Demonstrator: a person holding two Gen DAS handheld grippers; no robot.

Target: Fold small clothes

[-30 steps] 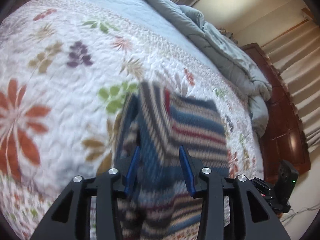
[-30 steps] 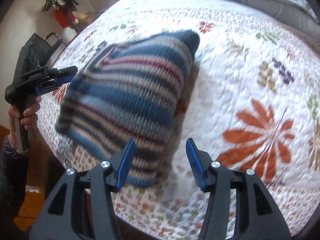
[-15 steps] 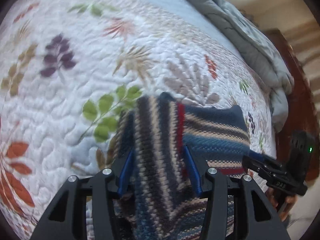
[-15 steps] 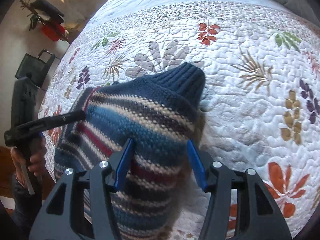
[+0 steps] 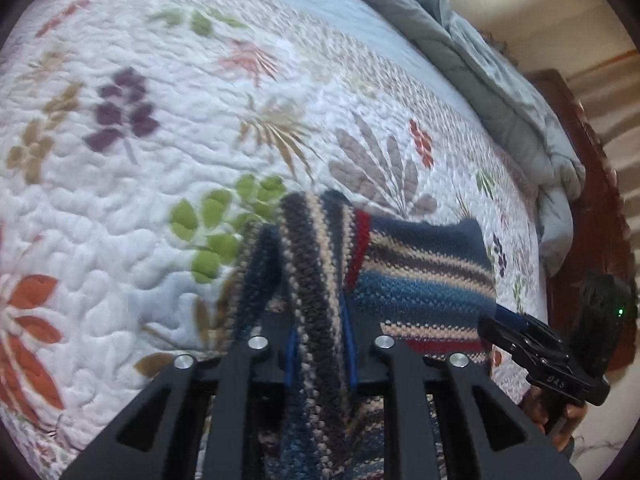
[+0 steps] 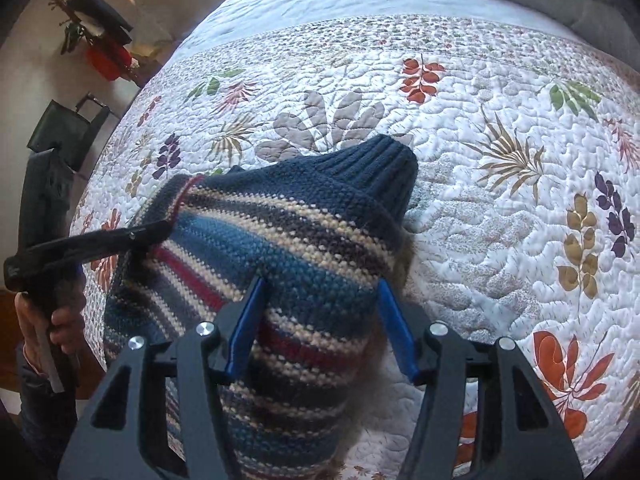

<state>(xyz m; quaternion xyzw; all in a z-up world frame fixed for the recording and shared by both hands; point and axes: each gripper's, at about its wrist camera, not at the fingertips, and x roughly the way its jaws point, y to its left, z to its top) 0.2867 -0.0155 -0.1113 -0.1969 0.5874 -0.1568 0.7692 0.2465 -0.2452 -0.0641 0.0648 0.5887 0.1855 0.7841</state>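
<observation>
Both grippers are engaged: the left gripper (image 5: 320, 354) is closing, clamped on the striped knit sweater (image 6: 288, 248), which is loosely straddled by the opening right gripper (image 6: 320, 324) above the quilt (image 6: 500, 216).

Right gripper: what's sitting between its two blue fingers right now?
In the right wrist view, the striped knit garment fills the gap of the right gripper; its jaws are opening, and no bare quilt shows there.
</observation>
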